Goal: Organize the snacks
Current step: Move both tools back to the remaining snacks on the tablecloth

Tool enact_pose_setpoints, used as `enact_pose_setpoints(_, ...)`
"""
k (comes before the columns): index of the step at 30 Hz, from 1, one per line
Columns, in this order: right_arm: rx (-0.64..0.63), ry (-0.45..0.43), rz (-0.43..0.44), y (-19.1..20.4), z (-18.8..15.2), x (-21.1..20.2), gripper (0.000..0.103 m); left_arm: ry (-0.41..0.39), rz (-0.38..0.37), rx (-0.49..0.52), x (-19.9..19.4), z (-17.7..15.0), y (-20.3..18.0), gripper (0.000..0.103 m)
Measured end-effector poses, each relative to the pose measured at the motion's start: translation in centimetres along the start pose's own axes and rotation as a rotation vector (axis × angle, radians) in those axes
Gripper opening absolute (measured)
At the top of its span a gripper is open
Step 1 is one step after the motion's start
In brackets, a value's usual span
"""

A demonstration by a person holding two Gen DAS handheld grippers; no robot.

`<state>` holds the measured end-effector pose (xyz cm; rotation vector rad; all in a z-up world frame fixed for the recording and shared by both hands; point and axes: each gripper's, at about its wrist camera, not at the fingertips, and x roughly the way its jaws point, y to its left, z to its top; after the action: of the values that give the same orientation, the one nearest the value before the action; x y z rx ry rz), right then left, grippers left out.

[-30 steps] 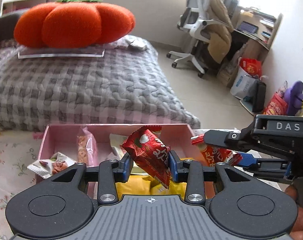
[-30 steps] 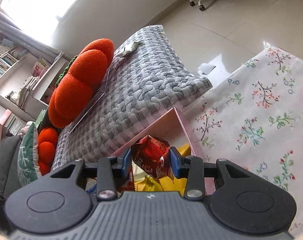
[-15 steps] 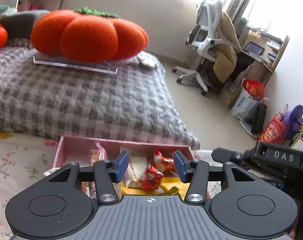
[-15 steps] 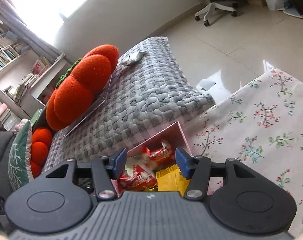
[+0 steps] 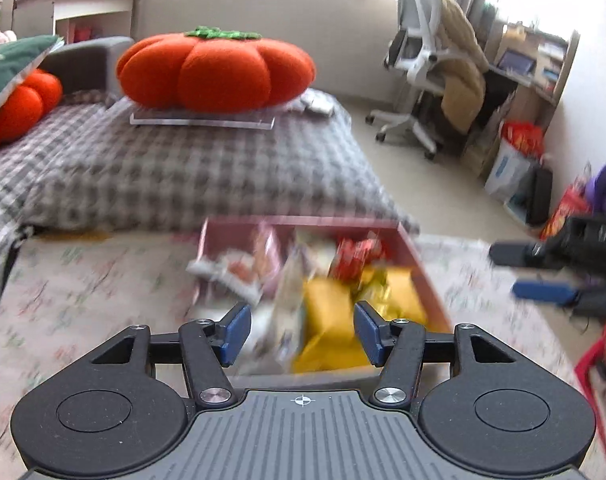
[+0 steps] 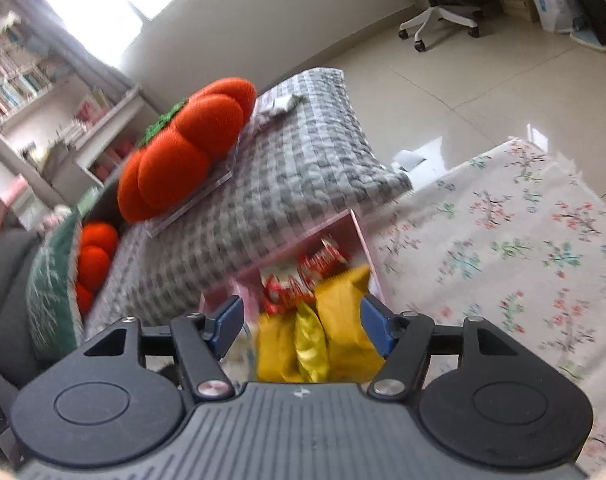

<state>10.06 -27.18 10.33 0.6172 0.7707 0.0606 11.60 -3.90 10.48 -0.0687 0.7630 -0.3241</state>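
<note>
Snack packets, red foil ones and yellow ones, lie heaped in the shallow pink rectangular box, which sits on the floral-cloth desk at its edge nearest the grey checked bed. They look light, crinkly and slippery, with crushable contents, so pinch a flat sealed end rather than the puffed middle. Your left hand-held gripper has just been opening; its blue pads stand apart with nothing between them. Your right hand-held gripper has likewise been opening and holds nothing, poised above the yellow packets.
</note>
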Motion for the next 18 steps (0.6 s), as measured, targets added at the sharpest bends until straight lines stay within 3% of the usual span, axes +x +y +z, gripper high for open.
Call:
enact_pose_setpoints(5,-0.142,0.032,-0.059,1.9,-2.2,-1.7,0.068,0.025,-0.012,0.124,-2.6,-2.6,-1.1,0.056)
enact_pose_setpoints(9,-0.181,0.098,-0.088,2.8,-4.0,-2.1,0.069,0.059,-0.069,0.222,-4.0,-4.4,-2.6,0.056)
enact_pose_setpoints(13,-0.206,0.125,-0.108,3.0,-5.4,-3.1,0.072,0.110,-0.079,0.317,-4.0,-6.7,-3.6,0.056)
enact_pose_setpoints(18,-0.185,0.149,-0.134,2.1,-6.3,-3.9,0.074,0.188,-0.083,0.326,-3.6,-9.3,-3.5,0.056)
